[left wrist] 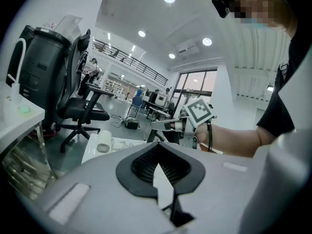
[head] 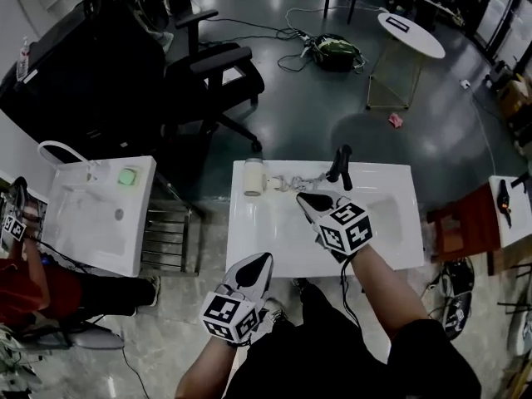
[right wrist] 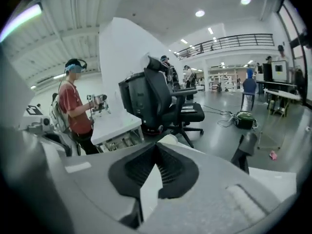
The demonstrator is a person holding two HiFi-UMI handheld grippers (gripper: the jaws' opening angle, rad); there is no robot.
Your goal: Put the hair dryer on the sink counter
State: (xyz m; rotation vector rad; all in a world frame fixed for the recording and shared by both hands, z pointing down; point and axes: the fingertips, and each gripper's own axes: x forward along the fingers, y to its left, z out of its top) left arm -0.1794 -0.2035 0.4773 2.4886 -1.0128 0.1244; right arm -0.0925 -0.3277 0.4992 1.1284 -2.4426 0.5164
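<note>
Lowest in the head view, the left tool (head: 262, 262) hangs at the near edge of the white rectangular sink surface (head: 274, 239), its jaws together with nothing between them. Higher up, the right tool (head: 306, 199) is over the middle of that surface — jaws likewise closed and empty, tips pointing toward the upper left of the frame. The white cylindrical hair dryer (head: 253, 177) lies on the surface near its far left corner, apart from both tools. Its pale cord (head: 291, 181) is looped just beside it, toward the black faucet (head: 341, 166) at the far edge. In the upper left a black office chair (head: 208, 73) stands on the grey floor — and a second white sink (head: 91, 214) sits at the left edge.
</note>
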